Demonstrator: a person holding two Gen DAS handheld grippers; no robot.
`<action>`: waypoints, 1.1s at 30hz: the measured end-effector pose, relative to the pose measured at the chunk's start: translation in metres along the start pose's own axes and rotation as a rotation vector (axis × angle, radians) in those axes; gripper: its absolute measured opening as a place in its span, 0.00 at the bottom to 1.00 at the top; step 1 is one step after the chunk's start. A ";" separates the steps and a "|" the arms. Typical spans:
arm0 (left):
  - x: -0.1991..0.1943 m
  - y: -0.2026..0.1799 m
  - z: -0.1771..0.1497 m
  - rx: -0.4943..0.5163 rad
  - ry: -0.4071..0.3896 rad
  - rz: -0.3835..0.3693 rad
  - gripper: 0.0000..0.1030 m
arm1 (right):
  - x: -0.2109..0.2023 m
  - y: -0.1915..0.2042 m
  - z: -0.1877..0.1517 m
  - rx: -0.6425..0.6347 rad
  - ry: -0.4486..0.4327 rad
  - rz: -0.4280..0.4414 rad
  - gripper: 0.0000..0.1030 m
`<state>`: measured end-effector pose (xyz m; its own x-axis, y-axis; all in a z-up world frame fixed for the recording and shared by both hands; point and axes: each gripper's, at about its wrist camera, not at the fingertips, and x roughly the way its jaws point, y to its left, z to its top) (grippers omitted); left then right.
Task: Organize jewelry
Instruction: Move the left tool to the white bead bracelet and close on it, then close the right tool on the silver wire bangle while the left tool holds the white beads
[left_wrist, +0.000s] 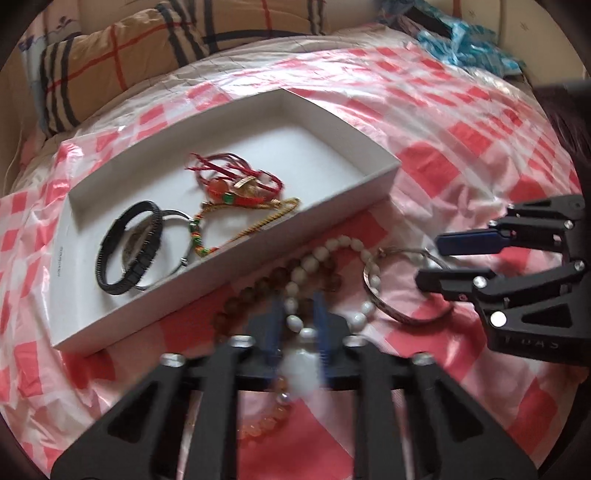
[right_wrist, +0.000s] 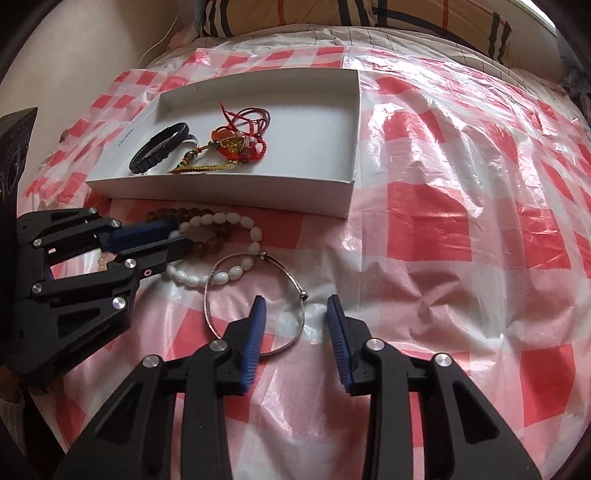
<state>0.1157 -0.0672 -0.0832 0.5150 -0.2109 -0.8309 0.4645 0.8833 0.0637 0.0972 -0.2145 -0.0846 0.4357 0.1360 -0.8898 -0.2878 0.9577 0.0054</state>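
A white bead bracelet (left_wrist: 306, 266) (right_wrist: 229, 275) lies on the checked sheet in front of the white box (left_wrist: 369, 136) (right_wrist: 221, 190). My left gripper (left_wrist: 297, 317) (right_wrist: 181, 236) is shut on its near beads. Under it lie a brown bead bracelet (left_wrist: 258, 288) (right_wrist: 177, 213) and an amber one (left_wrist: 266, 421). A thin silver bangle (left_wrist: 388, 306) (right_wrist: 210, 299) lies beside them. My right gripper (right_wrist: 295, 314) (left_wrist: 428, 260) stands open over it, the bangle's clasp side between the blue pads, untouched. In the box are a black bracelet (left_wrist: 129, 251) (right_wrist: 159, 151) and red cord jewelry (left_wrist: 236, 181) (right_wrist: 236, 144).
A red and white checked plastic sheet (right_wrist: 443, 221) covers the bed. Plaid pillows (left_wrist: 110, 66) (right_wrist: 406, 14) lie behind the box. A blue plastic bag (left_wrist: 469, 40) sits at the far right corner. The right half of the box holds nothing.
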 end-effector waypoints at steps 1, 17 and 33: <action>-0.002 -0.003 -0.002 0.015 0.004 0.001 0.06 | 0.000 0.002 -0.001 -0.005 0.002 0.012 0.28; -0.040 0.031 -0.054 -0.160 0.063 -0.042 0.09 | 0.002 0.026 -0.007 -0.087 0.026 0.077 0.17; -0.058 0.037 -0.050 -0.170 -0.040 -0.081 0.07 | -0.011 0.021 -0.006 -0.006 0.002 0.224 0.06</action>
<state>0.0675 -0.0014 -0.0604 0.5108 -0.2979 -0.8064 0.3788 0.9201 -0.1000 0.0810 -0.1979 -0.0776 0.3592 0.3444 -0.8674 -0.3819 0.9023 0.2001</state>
